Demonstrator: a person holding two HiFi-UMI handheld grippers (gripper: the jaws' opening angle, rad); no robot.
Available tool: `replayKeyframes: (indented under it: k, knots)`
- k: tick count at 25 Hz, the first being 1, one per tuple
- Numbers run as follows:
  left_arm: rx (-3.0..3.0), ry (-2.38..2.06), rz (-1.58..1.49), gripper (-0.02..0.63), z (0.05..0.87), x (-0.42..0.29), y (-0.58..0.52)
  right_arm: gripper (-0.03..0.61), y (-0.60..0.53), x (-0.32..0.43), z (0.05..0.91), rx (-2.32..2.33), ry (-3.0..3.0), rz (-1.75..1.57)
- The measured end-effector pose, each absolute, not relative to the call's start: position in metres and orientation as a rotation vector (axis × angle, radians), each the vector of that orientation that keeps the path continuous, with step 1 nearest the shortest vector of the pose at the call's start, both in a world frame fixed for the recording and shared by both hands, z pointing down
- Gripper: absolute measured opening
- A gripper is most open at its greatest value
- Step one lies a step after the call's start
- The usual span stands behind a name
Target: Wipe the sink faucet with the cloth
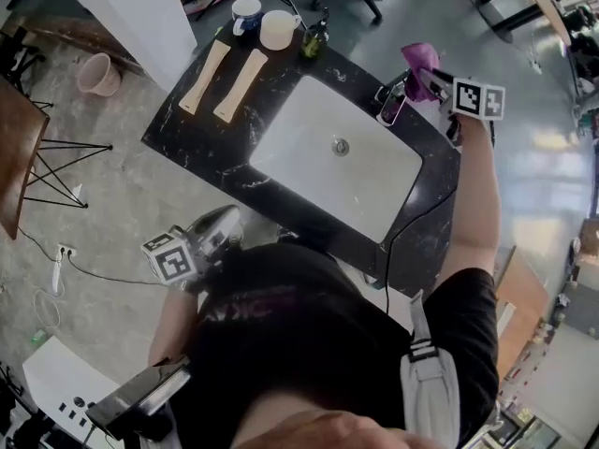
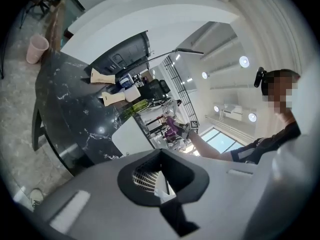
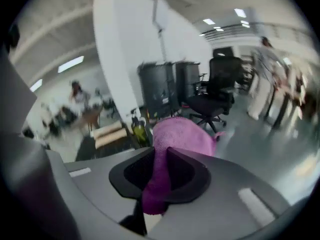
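Note:
The purple cloth is bunched between the jaws of my right gripper, which is shut on it just past the chrome faucet at the far right rim of the white sink. Whether cloth and faucet touch is unclear. In the right gripper view the cloth fills the gap in my right gripper and hides the faucet. My left gripper hangs by my body, off the counter's near left corner; its jaws look closed with nothing in them. The left gripper view shows my left gripper and the distant cloth.
On the black marble counter lie two long beige boards, a blue-white mug, a cream cup and a green bottle. A black cable runs over the near edge. A pink bucket stands on the floor.

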State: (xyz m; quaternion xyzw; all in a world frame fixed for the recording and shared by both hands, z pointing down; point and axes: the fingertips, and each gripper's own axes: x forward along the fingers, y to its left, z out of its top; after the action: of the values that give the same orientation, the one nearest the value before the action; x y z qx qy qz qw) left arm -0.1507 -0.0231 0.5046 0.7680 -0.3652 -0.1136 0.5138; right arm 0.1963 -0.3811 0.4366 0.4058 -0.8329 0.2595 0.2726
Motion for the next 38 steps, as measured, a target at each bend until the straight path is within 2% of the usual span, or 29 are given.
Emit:
replayKeyframes:
  k: [3, 6, 11, 15, 19, 25, 29, 34, 38]
  knots:
    - [1.822, -0.921, -0.324, 0.0, 0.509, -0.163, -0.016, 0.08, -0.387, 0.164, 0.46, 0.64, -1.823, 0.261]
    - [1.78, -0.973, -0.356, 0.0, 0.512, -0.173, -0.007, 0.08, -0.39, 0.147, 0.495, 0.297, -1.403, 0.07]
    - [1.705, -1.067, -0.392, 0.0, 0.525, -0.189, 0.012, 0.08, -0.388, 0.161, 0.573, 0.004, -0.802, 0.044]
    - [1.624, -1.136, -0.397, 0.0, 0.539, -0.201, 0.03, 0.077, -0.383, 0.168, 0.635, -0.059, -0.699, 0.074]
    - [1.589, -1.162, -0.404, 0.0, 0.548, -0.21, 0.035, 0.078, -0.386, 0.167, 0.645, -0.075, -0.674, 0.084]
    - [1.652, -1.088, -0.369, 0.0, 0.539, -0.212, 0.016, 0.078, -0.392, 0.152, 0.629, -0.015, -0.921, 0.044]
    - [1.747, -1.006, -0.325, 0.0, 0.525, -0.2, -0.002, 0.078, -0.415, 0.109, 0.548, 0.241, -1.404, 0.046]
    - [1.85, -0.862, -0.278, 0.0, 0.511, -0.181, -0.028, 0.078, -0.362, 0.092, 0.418, 0.587, -2.183, 0.266]
    - [1.932, -0.669, -0.218, 0.0, 0.496, -0.146, -0.048, 0.078, -0.269, 0.108, 0.366, 0.855, -2.703, 0.629]
